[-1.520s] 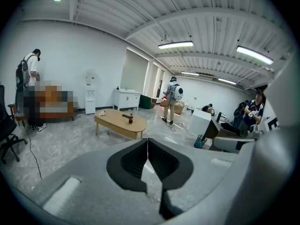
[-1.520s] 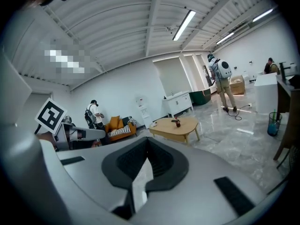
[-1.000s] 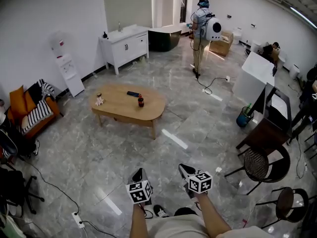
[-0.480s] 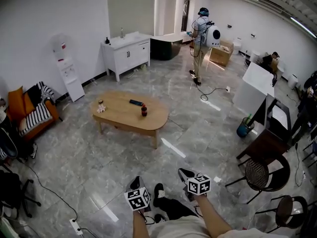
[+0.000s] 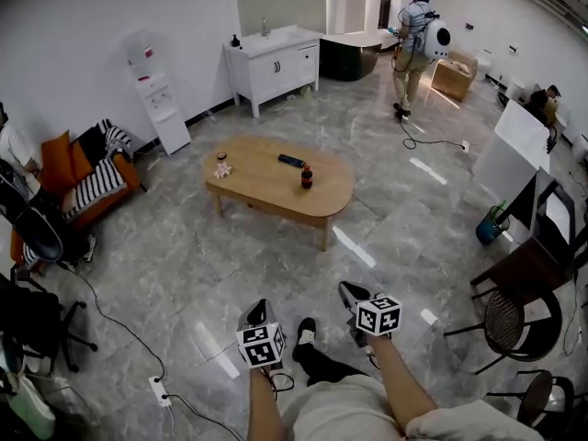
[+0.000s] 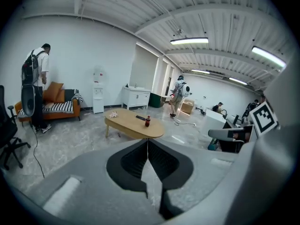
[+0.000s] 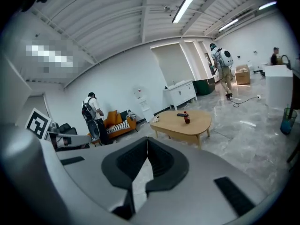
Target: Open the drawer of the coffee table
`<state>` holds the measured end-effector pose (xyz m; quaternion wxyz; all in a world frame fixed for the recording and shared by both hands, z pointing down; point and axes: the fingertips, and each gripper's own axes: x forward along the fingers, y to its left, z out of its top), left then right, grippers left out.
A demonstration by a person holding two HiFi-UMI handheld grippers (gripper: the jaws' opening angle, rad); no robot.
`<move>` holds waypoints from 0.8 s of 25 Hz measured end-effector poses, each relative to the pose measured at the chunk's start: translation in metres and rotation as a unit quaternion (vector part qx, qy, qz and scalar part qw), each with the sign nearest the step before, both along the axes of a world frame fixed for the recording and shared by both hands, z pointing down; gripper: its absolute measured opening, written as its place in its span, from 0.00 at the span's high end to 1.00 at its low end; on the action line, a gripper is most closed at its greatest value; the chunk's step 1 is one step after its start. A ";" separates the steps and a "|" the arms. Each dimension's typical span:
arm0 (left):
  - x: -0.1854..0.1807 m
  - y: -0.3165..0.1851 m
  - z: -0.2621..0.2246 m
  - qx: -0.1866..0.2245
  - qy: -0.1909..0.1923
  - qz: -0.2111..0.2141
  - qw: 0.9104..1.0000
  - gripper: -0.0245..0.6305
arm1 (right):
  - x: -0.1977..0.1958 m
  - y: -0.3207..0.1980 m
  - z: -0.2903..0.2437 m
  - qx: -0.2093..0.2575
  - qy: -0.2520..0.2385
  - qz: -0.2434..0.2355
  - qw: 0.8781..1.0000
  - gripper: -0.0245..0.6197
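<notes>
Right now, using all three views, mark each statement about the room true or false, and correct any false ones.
1. The left gripper and the right gripper both have their jaws shut, with nothing between them. True.
2. The left gripper touches the coffee table. False: a stretch of floor lies between the gripper and the table.
3. A bottle stands upright on the coffee table. True.
4. In the head view, the water dispenser stands to the right of the white cabinet. False: it stands to the cabinet's left.
</notes>
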<state>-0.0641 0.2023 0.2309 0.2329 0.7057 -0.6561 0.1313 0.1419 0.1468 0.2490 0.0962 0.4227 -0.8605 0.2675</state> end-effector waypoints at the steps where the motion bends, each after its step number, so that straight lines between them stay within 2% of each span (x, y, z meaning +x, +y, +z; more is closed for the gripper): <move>1: -0.004 -0.008 -0.001 0.001 0.002 -0.004 1.000 0.94 | -0.005 -0.006 0.001 0.003 0.009 -0.009 1.000 0.94; 4: -0.009 -0.035 0.002 -0.004 -0.023 0.005 1.000 0.94 | -0.012 -0.033 0.005 0.001 0.020 -0.009 1.000 0.94; 6: -0.007 -0.051 0.002 -0.012 -0.058 0.026 0.998 0.94 | -0.010 -0.054 0.007 -0.013 -0.002 0.009 1.000 0.94; 8: -0.005 -0.068 -0.003 -0.012 -0.075 0.043 0.996 0.94 | -0.009 -0.076 0.006 -0.021 -0.016 0.022 0.999 0.94; 20: -0.031 -0.169 -0.011 -0.019 -0.094 0.067 0.993 0.95 | -0.024 -0.179 0.003 -0.031 -0.041 0.047 0.998 0.94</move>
